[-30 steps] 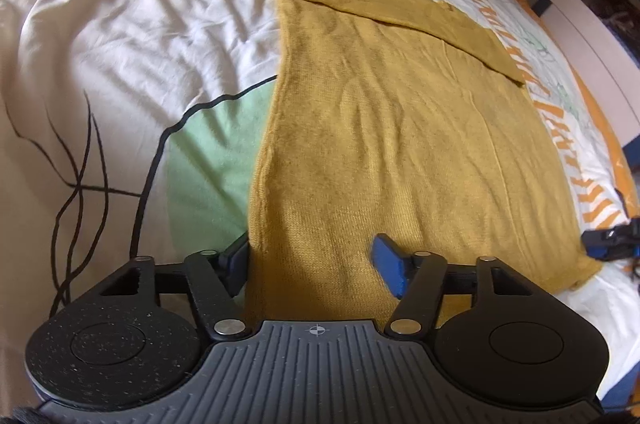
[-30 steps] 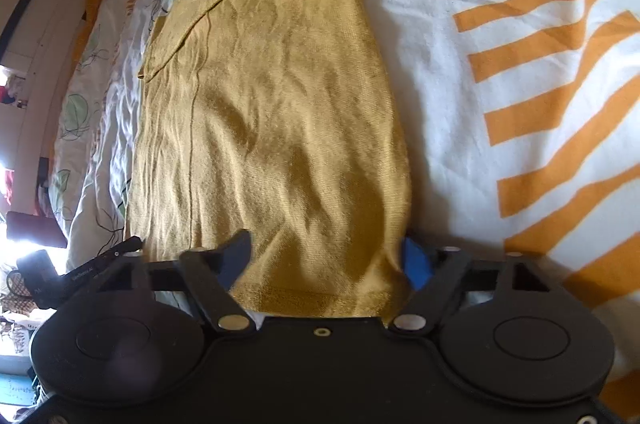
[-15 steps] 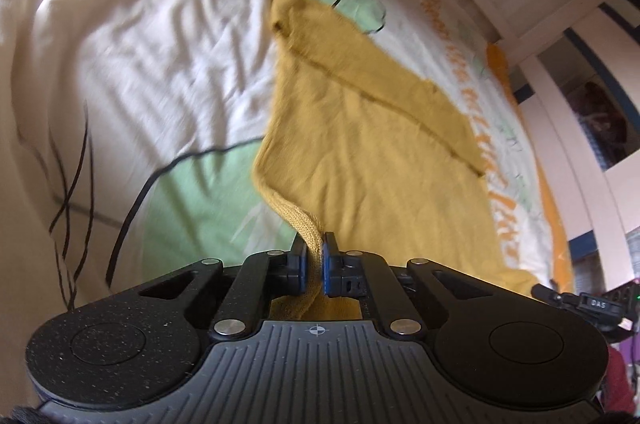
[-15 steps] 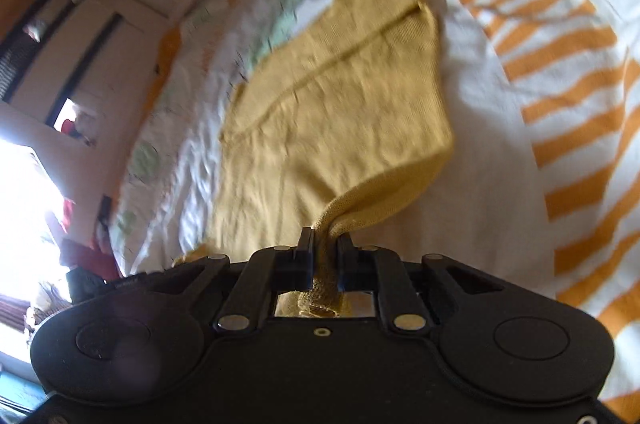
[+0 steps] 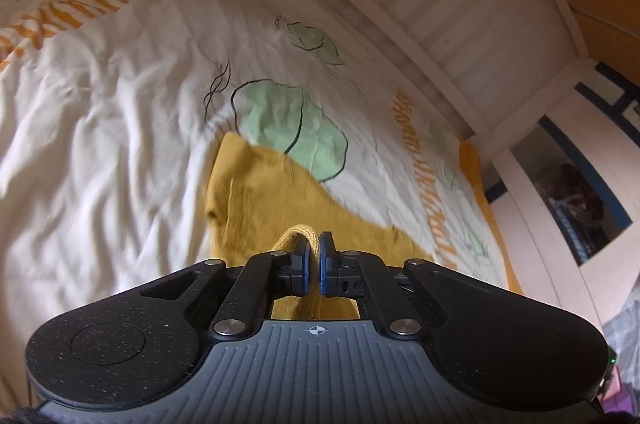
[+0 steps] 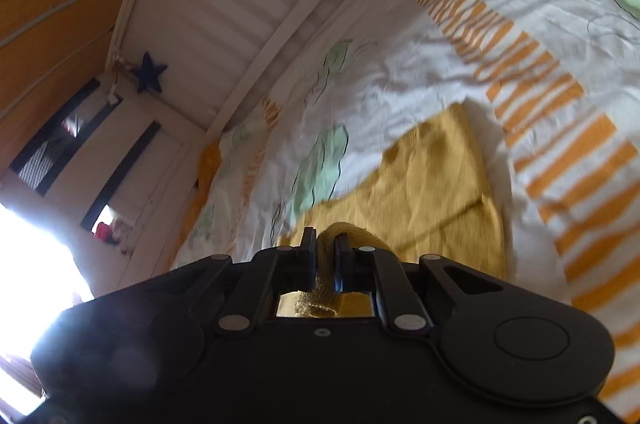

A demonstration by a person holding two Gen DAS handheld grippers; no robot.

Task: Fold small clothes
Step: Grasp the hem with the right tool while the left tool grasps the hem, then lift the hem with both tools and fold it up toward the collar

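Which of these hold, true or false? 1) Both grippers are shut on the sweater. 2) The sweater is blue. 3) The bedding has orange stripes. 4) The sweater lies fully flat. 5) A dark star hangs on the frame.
1) True: left gripper and right gripper each pinch the sweater.
2) False: it is mustard yellow.
3) True: stripes on the bedding.
4) False: both held corners are lifted.
5) True: star.

Left wrist view: close behind the left hand-held gripper (image 5: 314, 248), facing 12 o'clock over the bed (image 5: 100, 128).
Right wrist view: likewise, behind the right hand-held gripper (image 6: 325, 248).
Shared: mustard garment (image 5: 264, 192), white headboard (image 5: 440, 24).
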